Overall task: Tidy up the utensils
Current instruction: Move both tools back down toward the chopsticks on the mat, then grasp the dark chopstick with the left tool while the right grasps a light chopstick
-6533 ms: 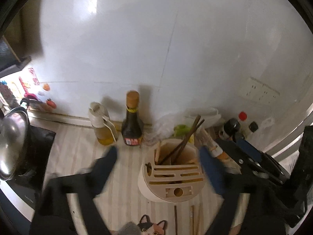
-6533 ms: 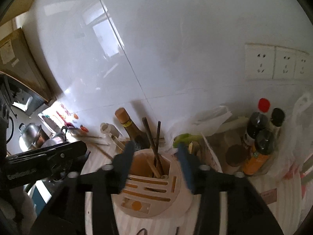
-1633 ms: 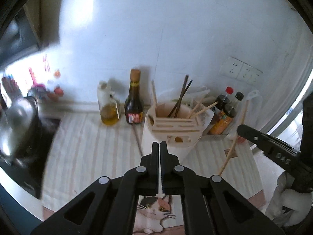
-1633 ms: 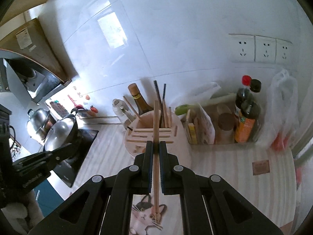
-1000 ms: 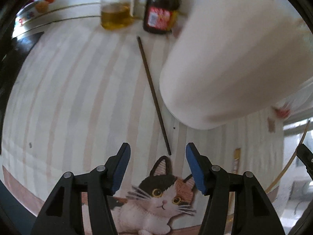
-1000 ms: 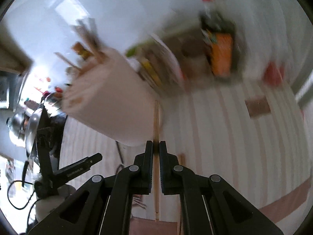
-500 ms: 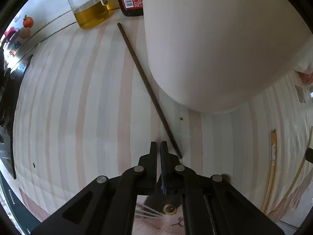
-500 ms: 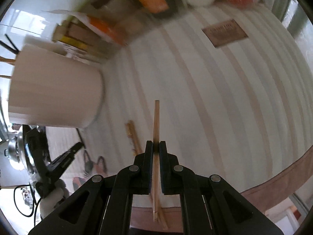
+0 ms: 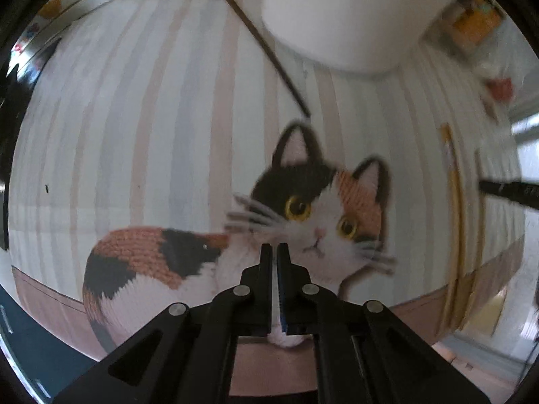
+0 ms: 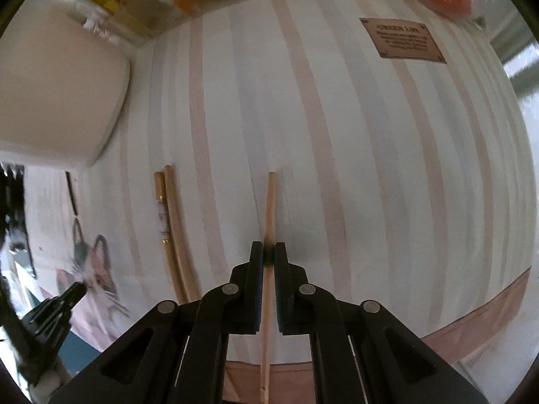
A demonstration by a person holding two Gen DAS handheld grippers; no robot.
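Right gripper (image 10: 268,259): clenched on a pale wooden chopstick (image 10: 269,208); pointed down at the striped mat (image 10: 353,134).
Held chopstick: pinched partway along; long axis in line with the jaws, running straight up and down the right wrist view; far tip out ahead of the jaws, near end back between the gripper's arms; low over the mat, contact hard to judge.
Left gripper (image 9: 274,256): clamped shut with nothing between the pads; hovering over the cat picture (image 9: 303,208) on the mat.
Dark chopstick (image 9: 262,47): flat on the mat; long axis diagonal, from upper left toward the cat's ear; just beside the white utensil holder (image 9: 337,17).
Chopstick pair (image 10: 170,229): flat on the mat, side by side and touching; roughly parallel to the held one, left of it.
Holder in right wrist view (image 10: 57,94): upper left, well apart from the held chopstick.
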